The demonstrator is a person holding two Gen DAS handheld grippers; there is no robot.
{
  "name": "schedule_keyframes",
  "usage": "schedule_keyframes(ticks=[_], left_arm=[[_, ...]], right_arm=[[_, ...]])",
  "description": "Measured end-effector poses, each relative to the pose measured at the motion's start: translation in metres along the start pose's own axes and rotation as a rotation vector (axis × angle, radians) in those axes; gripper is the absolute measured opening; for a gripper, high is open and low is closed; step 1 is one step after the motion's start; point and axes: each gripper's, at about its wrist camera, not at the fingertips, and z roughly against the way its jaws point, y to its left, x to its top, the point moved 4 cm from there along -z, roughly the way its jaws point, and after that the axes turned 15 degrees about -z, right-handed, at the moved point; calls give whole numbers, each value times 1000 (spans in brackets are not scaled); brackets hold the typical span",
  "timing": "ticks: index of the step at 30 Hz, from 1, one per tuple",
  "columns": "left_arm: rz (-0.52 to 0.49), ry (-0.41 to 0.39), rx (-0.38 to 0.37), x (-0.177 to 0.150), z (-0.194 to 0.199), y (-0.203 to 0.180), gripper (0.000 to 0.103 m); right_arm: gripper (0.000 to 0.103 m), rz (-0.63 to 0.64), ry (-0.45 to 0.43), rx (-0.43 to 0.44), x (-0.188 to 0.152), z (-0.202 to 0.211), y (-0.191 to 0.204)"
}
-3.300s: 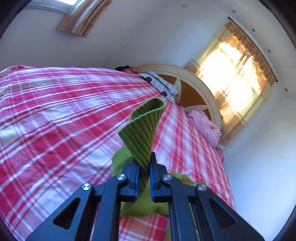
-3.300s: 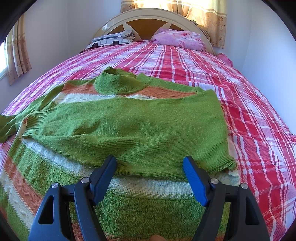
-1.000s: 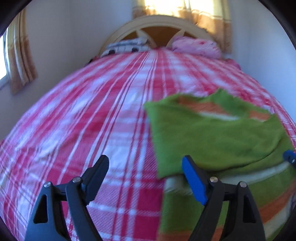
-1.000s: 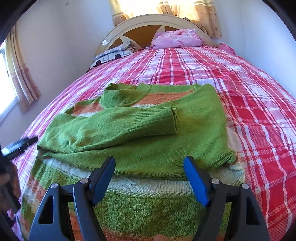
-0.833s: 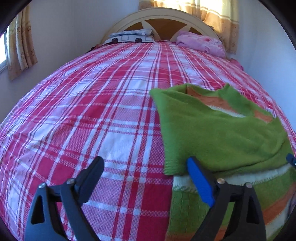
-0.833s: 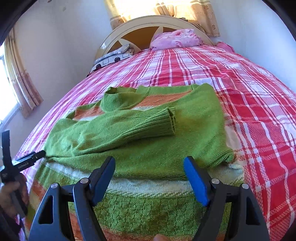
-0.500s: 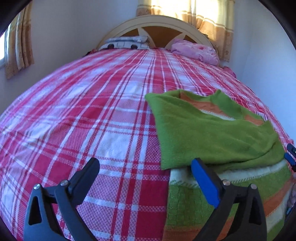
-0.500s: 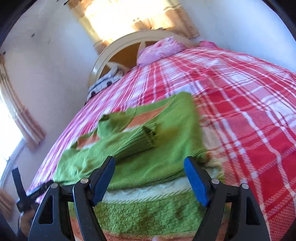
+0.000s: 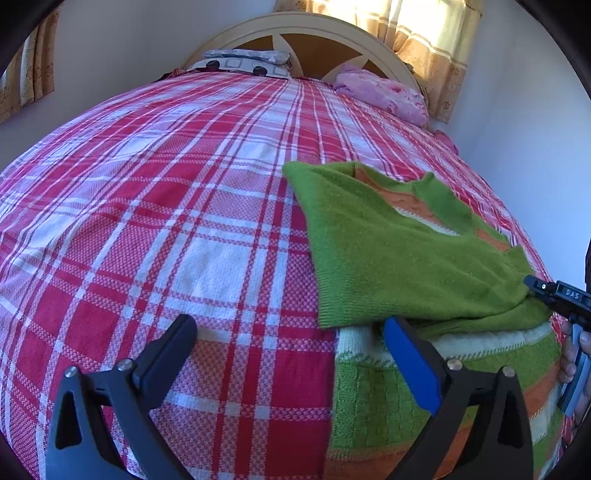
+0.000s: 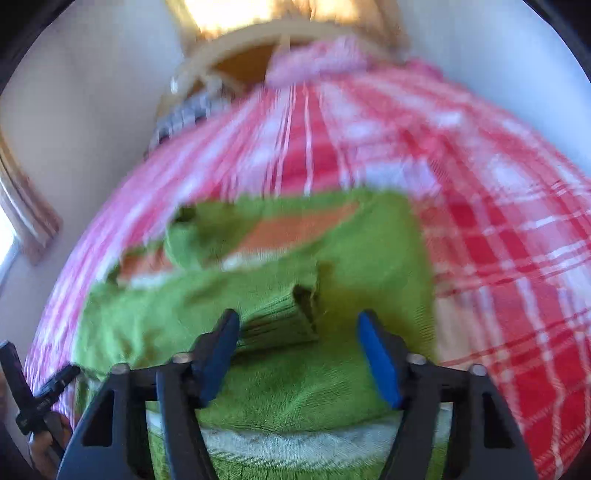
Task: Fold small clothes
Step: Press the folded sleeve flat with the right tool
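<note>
My left claw (image 9: 291,354) hangs wide and empty over the bed (image 9: 155,206), just left of the green sweater (image 9: 388,258). My right claw (image 10: 299,350) is closing over the folded sleeve cuff (image 10: 280,321), pads not yet pressing. I'd pinch only the top layer, then lift slowly so both sleeves stay flat.

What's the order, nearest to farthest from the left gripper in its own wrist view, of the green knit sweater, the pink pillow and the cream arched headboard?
From the left gripper:
1. Green knit sweater, just beyond its right finger.
2. Pink pillow, far right, at the bed's head.
3. Cream arched headboard, behind the pillow, against the wall.
</note>
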Motion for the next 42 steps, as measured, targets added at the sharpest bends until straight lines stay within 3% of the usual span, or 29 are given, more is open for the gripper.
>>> schedule_keyframes(ticks=[1, 3, 7, 11, 19, 24, 27, 29, 31, 34, 36, 39, 42], left_arm=[[-7, 6, 8, 0, -1, -1, 103], [-30, 27, 36, 1, -4, -4, 103], [-121, 85, 152, 2, -11, -16, 103], [-89, 86, 146, 1, -11, -7, 103], [-44, 82, 217, -2, -6, 0, 103], [-39, 83, 217, -2, -6, 0, 103], [-23, 78, 223, -3, -5, 2, 103], [-11, 76, 217, -3, -5, 4, 103], [1, 71, 212, -4, -4, 6, 103], [29, 64, 201, -5, -2, 11, 103], [35, 66, 201, -5, -3, 11, 103], [37, 67, 202, -5, -3, 10, 103], [38, 68, 189, -6, -2, 10, 103]], right_arm=[[10, 23, -11, -10, -1, 1, 2], [5, 66, -38, -2, -3, 9, 8], [4, 128, -124, -11, -6, 36, 10], [4, 136, -206, -28, 1, 61, 6], [4, 88, -143, -140, -1, 36, -26], [4, 114, -118, -140, -8, 31, -32], [17, 130, -98, -135, -10, 33, -30], [45, 130, -115, -111, -11, 43, -28], [59, 132, -173, -101, -12, 57, -19], [59, 186, -236, -47, -17, 73, 3], [59, 246, -225, -15, -23, 70, 20], [59, 311, -126, -4, -34, 44, 33], [59, 300, 26, -62, -53, 13, 21]])
